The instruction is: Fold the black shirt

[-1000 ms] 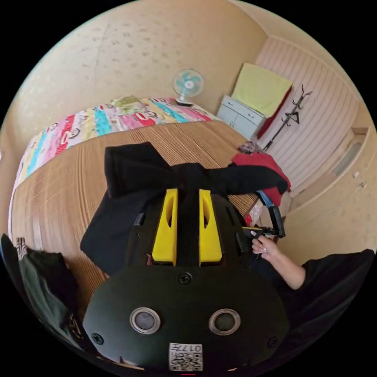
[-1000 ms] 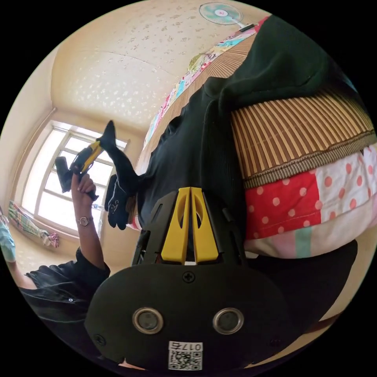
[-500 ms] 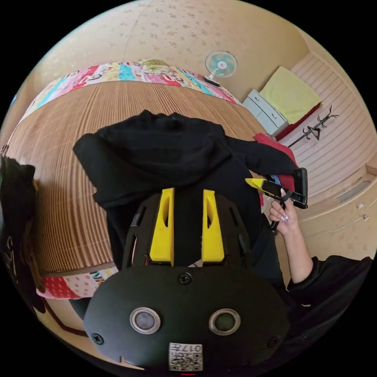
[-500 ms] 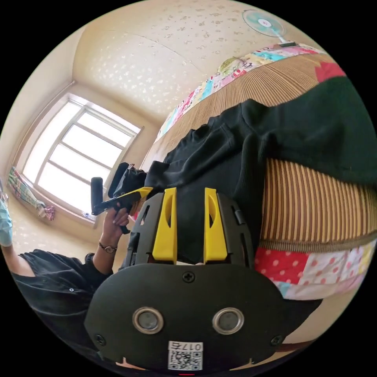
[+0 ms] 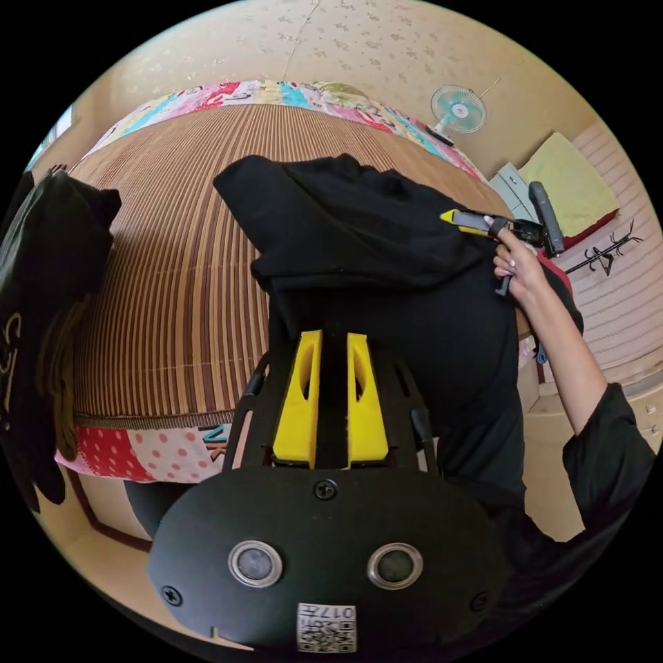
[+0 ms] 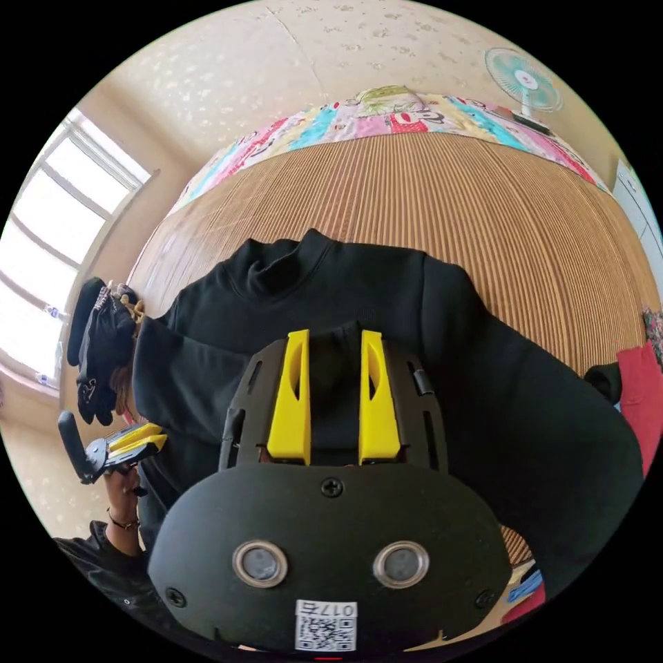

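The black shirt lies on the bamboo mat of a bed, its collar toward the far side. Its lower part hangs over the near edge. A folded layer rests across the chest. My left gripper is at the near edge, jaws closed on black cloth; the right gripper view has it at the shirt's left side. My right gripper is over the shirt's middle with a bump of black cloth pinched between its jaws. In the left gripper view it touches the folded layer, a hand behind it.
A pile of dark clothes hangs at the mat's left edge. A red garment lies at the right edge. A patterned quilt and a fan are beyond the mat. Drawers with a yellow towel stand to the right.
The bunched shirt has been drawn out flatter on the mat. The right gripper came from beside the bed over the shirt with cloth. The left gripper dropped from raised to the near edge.
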